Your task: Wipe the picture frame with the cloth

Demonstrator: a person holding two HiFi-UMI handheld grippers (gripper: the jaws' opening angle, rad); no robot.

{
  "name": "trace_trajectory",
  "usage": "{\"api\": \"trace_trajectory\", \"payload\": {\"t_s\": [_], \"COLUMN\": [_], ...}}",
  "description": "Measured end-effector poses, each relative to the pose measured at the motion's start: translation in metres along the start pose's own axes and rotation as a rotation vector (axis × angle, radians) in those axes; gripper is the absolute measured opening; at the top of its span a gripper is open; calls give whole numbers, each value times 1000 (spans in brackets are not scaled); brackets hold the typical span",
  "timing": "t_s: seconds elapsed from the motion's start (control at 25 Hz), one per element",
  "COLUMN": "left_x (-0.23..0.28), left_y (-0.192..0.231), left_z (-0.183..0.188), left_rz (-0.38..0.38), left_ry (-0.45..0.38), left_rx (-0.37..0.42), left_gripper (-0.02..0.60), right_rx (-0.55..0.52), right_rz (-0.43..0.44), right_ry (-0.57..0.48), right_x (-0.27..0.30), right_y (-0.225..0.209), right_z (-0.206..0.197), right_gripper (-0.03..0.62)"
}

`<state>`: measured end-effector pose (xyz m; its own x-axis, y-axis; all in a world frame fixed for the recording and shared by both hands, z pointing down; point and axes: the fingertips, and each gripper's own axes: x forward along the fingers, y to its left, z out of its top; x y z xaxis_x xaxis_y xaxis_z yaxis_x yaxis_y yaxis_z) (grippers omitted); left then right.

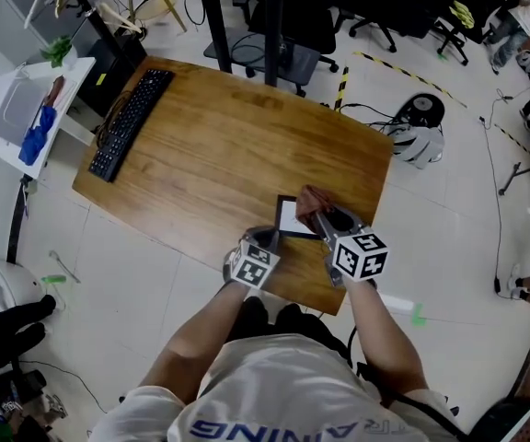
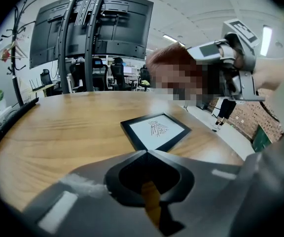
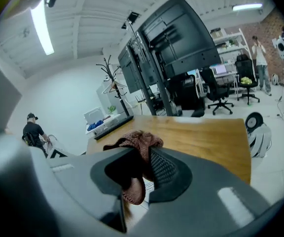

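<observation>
Right gripper (image 3: 142,154) pinches the cloth (image 3: 137,139) at the frame's (image 2: 155,130) edge, seemingly to wipe; left gripper (image 2: 146,153), clenched empty, hovers beside it.

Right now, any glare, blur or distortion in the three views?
Head view: brown wooden table evenly lit and sharp, mild wide-angle bend. Left gripper view: fisheye, dark corners, black picture frame sharp, its grey fingers soft up close. Right gripper view: fisheye, ceiling strip light blown out, reddish-brown knitted cloth in focus.
</observation>
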<state>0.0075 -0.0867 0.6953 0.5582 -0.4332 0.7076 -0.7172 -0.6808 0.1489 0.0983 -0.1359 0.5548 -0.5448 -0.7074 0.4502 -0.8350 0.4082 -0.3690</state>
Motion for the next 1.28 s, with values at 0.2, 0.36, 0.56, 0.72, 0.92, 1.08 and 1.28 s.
{"api": "trace_trajectory", "payload": {"t_s": [0.2,0.36,0.56,0.72,0.92,1.08,1.28], "left_x": [-1,-2,-1,-1,-1,-3,0], "left_y": [-1,0,0,-1,-1,0,-1], "left_z": [1,1,-1,0,0,2,-1], "left_rz": [-3,-4,-7,-7,-8,-9,-8], "left_ry": [-3,-4,-3,-9,-14,-16,-11], "left_rx": [0,-4,-16,-16,-16,-5,-23], "left_gripper": [6,6,6,6,6,6,6], "right_rx": [72,90,93,107,99,95,108], "right_rz": [15,25,18,4,-30,-52,-80], "right_ry": [140,200,246,264,281,297,304], "right_x": [43,63,76,81,88,91,88], "right_y": [-2,6,7,7,3,0,-13], "right_z": [-35,-49,-60,-65,-72,-74,-78], "right_gripper": [81,80,80,81,81,80,81]}}
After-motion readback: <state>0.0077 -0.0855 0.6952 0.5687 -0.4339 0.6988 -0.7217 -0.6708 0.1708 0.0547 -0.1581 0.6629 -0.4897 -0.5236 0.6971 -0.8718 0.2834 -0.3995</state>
